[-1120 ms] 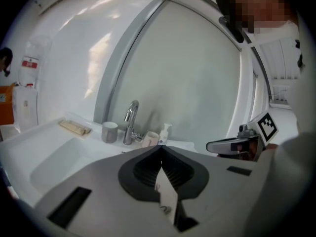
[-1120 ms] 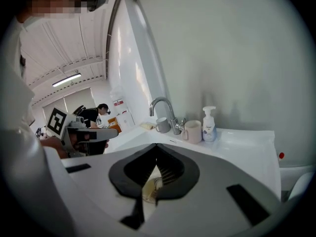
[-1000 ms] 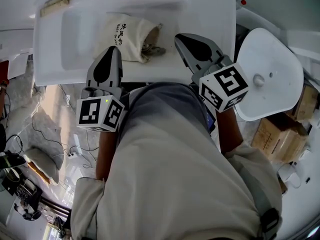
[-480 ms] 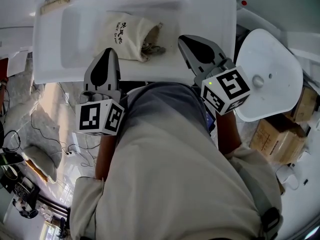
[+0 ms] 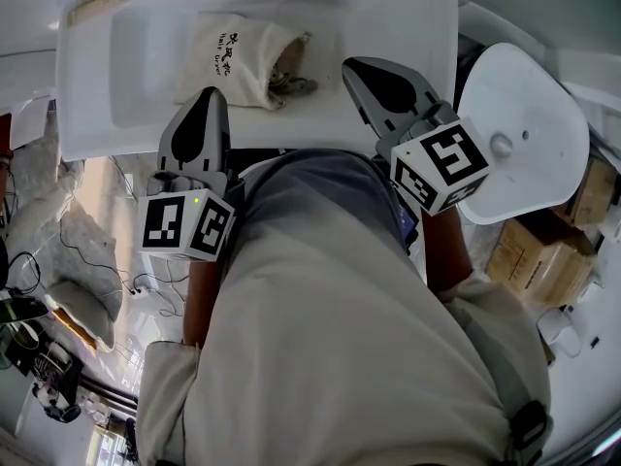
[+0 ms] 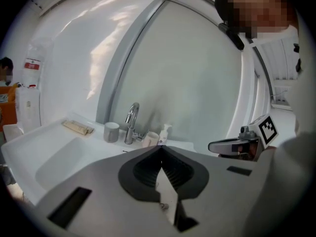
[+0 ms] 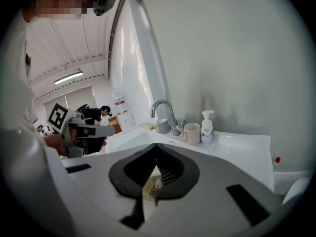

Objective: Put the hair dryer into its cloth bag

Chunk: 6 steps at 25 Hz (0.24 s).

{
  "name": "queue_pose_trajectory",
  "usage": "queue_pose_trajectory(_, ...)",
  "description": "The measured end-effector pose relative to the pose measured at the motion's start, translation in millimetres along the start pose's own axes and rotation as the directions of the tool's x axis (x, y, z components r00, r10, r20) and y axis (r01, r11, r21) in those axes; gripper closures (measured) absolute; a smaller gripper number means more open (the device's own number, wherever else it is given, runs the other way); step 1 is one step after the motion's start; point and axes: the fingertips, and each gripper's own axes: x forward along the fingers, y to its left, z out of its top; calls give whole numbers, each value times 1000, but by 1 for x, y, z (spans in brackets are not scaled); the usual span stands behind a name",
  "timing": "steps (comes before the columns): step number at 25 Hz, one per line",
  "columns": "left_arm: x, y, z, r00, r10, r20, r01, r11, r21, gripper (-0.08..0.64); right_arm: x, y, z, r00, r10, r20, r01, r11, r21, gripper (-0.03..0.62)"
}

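A bathroom: white washbasin (image 5: 146, 85), tap (image 7: 173, 122), soap bottle (image 7: 207, 127) (mug (image 7: 191, 133) alongside).

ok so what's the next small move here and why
Probably open the right gripper and ease it toward the mouth of the cloth bag. Both it and the left gripper are shut and empty at the near edge of the sink. The bag lies in the basin with its mouth facing right and something grey showing there.
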Motion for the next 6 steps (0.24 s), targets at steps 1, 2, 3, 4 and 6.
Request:
queue_pose_trajectory(1,0,1,0,1000,2,-4,-2,1000,-4,552,1,0,-1,1000,1,-1,-1,1000,2,583)
queue_pose_trajectory(2,1,1,0,1000,2,-6,-2,1000,-11,552,2,0,-1,1000,4,0,-4,1000,6,583)
queue_pose_trajectory(3,1,2,0,1000,-1,-6,1,1000,-22,552,3,0,-1,1000,8,1,-8,1000,11,583)
queue_pose_trajectory(4,0,1,1,1000,-5,-4,5,999,-34,552,4,0,-1,1000,10,3,-10,1000,16,583)
queue_pose_trajectory(6,0,0,3,1000,-15,1,15,998,-59,552,4,0,-1,1000,13,6,-14,1000,22,583)
